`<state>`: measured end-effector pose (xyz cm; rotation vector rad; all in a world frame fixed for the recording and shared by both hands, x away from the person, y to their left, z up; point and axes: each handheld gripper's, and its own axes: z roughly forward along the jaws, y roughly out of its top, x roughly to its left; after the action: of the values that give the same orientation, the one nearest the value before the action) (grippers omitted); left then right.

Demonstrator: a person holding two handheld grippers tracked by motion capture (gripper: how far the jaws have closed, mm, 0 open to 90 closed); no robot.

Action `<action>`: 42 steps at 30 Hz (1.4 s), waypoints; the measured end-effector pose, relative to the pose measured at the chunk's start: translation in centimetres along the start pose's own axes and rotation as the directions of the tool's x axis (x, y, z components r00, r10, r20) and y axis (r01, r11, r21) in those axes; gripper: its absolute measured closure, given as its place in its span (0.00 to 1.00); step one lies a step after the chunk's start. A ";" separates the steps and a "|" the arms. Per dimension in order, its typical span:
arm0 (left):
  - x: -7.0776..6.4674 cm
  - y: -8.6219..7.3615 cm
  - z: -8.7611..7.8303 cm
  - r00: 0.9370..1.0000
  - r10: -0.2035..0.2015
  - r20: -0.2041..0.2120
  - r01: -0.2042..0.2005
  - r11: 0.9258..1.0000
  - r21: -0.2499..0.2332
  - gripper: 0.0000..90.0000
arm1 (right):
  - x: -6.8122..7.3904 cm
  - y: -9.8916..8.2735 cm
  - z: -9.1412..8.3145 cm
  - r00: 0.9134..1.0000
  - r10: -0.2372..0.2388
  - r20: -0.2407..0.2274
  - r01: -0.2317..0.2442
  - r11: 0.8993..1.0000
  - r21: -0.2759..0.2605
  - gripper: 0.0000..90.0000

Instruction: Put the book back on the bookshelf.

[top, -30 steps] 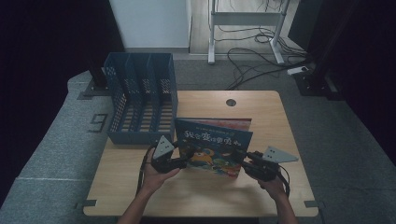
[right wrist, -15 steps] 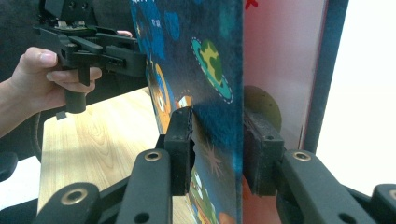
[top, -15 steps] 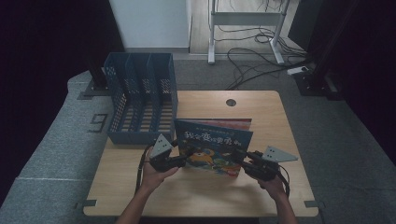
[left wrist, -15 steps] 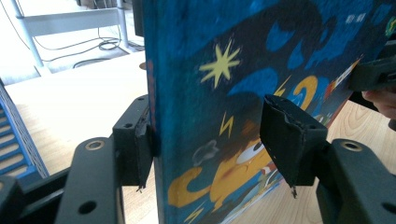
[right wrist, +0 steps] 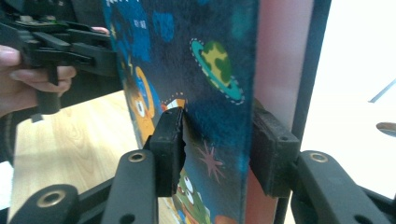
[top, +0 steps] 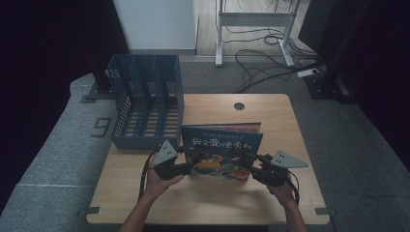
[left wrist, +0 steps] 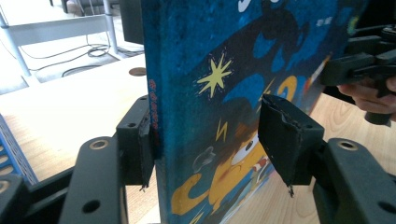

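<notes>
A blue picture book (top: 222,150) with a cartoon cover stands tilted on the wooden table (top: 290,135), cover facing the person. My left gripper (top: 193,164) is shut on its left edge, near the spine. In the left gripper view the two jaws clamp the book (left wrist: 210,93) between them, and the right gripper (left wrist: 359,65) shows farther off. My right gripper (top: 249,164) is shut on the book's right edge. In the right gripper view the pads (right wrist: 170,149) press the cover (right wrist: 205,70) and the reddish back, with the left gripper (right wrist: 70,46) and a hand beyond.
A blue slotted file organizer (top: 145,101) stands at the table's back left, just behind the book's left corner. A round cable hole (top: 239,106) sits near the far edge. Beyond the table are grey floor, cables and a white desk frame (top: 251,19).
</notes>
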<state>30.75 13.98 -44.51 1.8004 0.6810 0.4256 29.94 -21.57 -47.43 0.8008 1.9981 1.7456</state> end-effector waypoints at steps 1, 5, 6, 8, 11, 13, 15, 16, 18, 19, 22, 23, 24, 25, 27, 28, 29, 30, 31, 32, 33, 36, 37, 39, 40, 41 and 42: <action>0.0 0.0 0.0 1.000 0.002 0.001 -0.002 1.000 -0.003 0.46 | 0.0 0.0 0.1 1.000 -0.003 0.005 0.003 1.000 0.000 0.61; -0.1 -0.1 -0.2 1.000 0.005 0.010 -0.005 1.000 -0.010 0.48 | 0.0 0.0 0.2 1.000 -0.007 0.017 0.007 1.000 0.000 0.60; -0.1 -0.1 -0.2 1.000 0.006 0.010 -0.005 1.000 -0.011 0.48 | 0.0 0.0 0.2 1.000 -0.008 0.020 0.008 1.000 0.000 0.60; -0.1 -0.1 -0.1 1.000 0.002 0.012 -0.002 1.000 -0.014 0.47 | 0.0 0.0 0.2 1.000 -0.008 0.021 0.008 1.000 0.000 0.60; -0.1 0.1 -0.1 1.000 0.000 0.012 0.000 1.000 -0.015 0.46 | 0.0 0.0 0.2 1.000 -0.009 0.021 0.009 1.000 0.002 0.60; -0.2 0.2 0.0 1.000 0.001 0.010 -0.001 1.000 -0.017 0.46 | 0.0 -0.1 0.2 1.000 -0.009 0.017 0.008 1.000 0.006 0.61; -0.2 0.2 0.0 1.000 -0.003 0.008 0.004 1.000 -0.022 0.47 | 0.0 -0.1 0.2 1.000 -0.010 0.016 0.009 1.000 0.006 0.60; -0.2 0.2 0.0 1.000 -0.006 0.009 0.006 1.000 -0.024 0.48 | 0.0 -0.1 0.2 1.000 -0.009 0.015 0.009 1.000 0.006 0.60; -0.2 0.2 -0.1 1.000 -0.008 0.010 0.009 1.000 -0.027 0.48 | 0.0 -0.1 0.2 1.000 -0.008 0.015 0.008 1.000 0.006 0.60; -0.3 0.2 -0.1 1.000 -0.007 0.011 0.007 1.000 -0.030 0.49 | 0.0 -0.1 0.3 1.000 -0.007 0.016 0.007 1.000 0.006 0.59; -0.4 0.1 -0.2 1.000 -0.001 0.013 0.001 0.999 -0.035 0.53 | -0.1 -0.1 0.3 1.000 -0.008 0.026 0.008 1.000 0.004 0.58; -0.4 0.1 -0.2 1.000 -0.002 0.014 0.003 0.999 -0.038 0.55 | -0.1 -0.1 0.4 0.999 -0.010 0.032 0.010 1.000 0.004 0.57; -0.4 0.0 -0.2 1.000 -0.003 0.018 0.004 0.999 -0.042 0.56 | -0.1 -0.1 0.4 0.999 -0.011 0.037 0.011 1.000 0.004 0.55; -0.5 0.0 -0.3 1.000 -0.003 0.020 0.004 0.999 -0.045 0.58 | -0.1 -0.1 0.4 0.999 -0.011 0.045 0.010 1.000 0.003 0.54; -0.5 -0.1 -0.3 1.000 -0.003 0.023 0.004 0.999 -0.050 0.59 | -0.1 -0.1 0.5 0.998 -0.011 0.054 0.011 1.000 0.001 0.53; -0.5 0.0 -0.3 1.000 -0.002 0.025 0.003 0.999 -0.051 0.60 | -0.1 -0.1 0.5 0.998 -0.011 0.056 0.011 1.000 0.000 0.53; -0.5 0.0 -0.2 1.000 -0.003 0.028 0.004 0.999 -0.052 0.60 | -0.1 -0.1 0.5 0.998 -0.012 0.060 0.012 1.000 0.000 0.53; -0.5 0.0 -0.2 1.000 -0.003 0.031 0.005 0.999 -0.053 0.60 | -0.1 -0.1 0.5 0.998 -0.016 0.065 0.016 1.000 0.001 0.53; -0.5 0.0 -0.2 0.999 -0.002 0.032 0.004 0.998 -0.055 0.60 | -0.1 -0.1 0.6 0.997 -0.018 0.069 0.018 1.000 0.002 0.53; -0.6 0.0 -0.2 0.999 -0.002 0.035 0.004 0.998 -0.057 0.60 | -0.1 -0.1 0.6 0.997 -0.019 0.072 0.019 1.000 0.003 0.53; -0.6 0.0 -0.2 0.999 0.000 0.037 0.002 0.998 -0.059 0.60 | -0.1 -0.1 0.6 0.997 -0.022 0.076 0.022 1.000 0.004 0.53; -0.7 0.1 -0.2 0.999 0.007 0.040 -0.004 0.998 -0.069 0.60 | -0.1 -0.2 0.6 0.995 -0.024 0.099 0.023 1.000 0.007 0.50; -0.8 0.1 -0.2 0.999 0.008 0.041 -0.005 0.997 -0.071 0.61 | -0.1 -0.2 0.6 0.994 -0.024 0.107 0.023 1.000 0.008 0.49; -0.8 0.2 -0.2 0.999 0.013 0.039 -0.011 0.997 -0.073 0.61 | -0.2 -0.3 0.6 0.993 -0.018 0.119 0.017 1.000 0.007 0.48; -0.8 0.3 -0.1 0.999 0.015 0.038 -0.012 0.997 -0.076 0.61 | -0.2 -0.3 0.6 0.992 -0.015 0.122 0.014 1.000 0.007 0.48; -0.8 0.3 -0.1 0.999 0.015 0.041 -0.012 0.997 -0.077 0.60 | -0.3 -0.4 0.6 0.992 -0.014 0.126 0.013 1.000 0.007 0.48; -0.9 0.4 -0.1 0.999 0.014 0.045 -0.010 0.997 -0.079 0.60 | -0.3 -0.4 0.7 0.991 -0.016 0.131 0.015 1.000 0.008 0.47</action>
<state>30.13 13.40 -44.05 1.7358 0.6137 0.4127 30.52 -21.24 -48.01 0.8763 1.9204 1.6339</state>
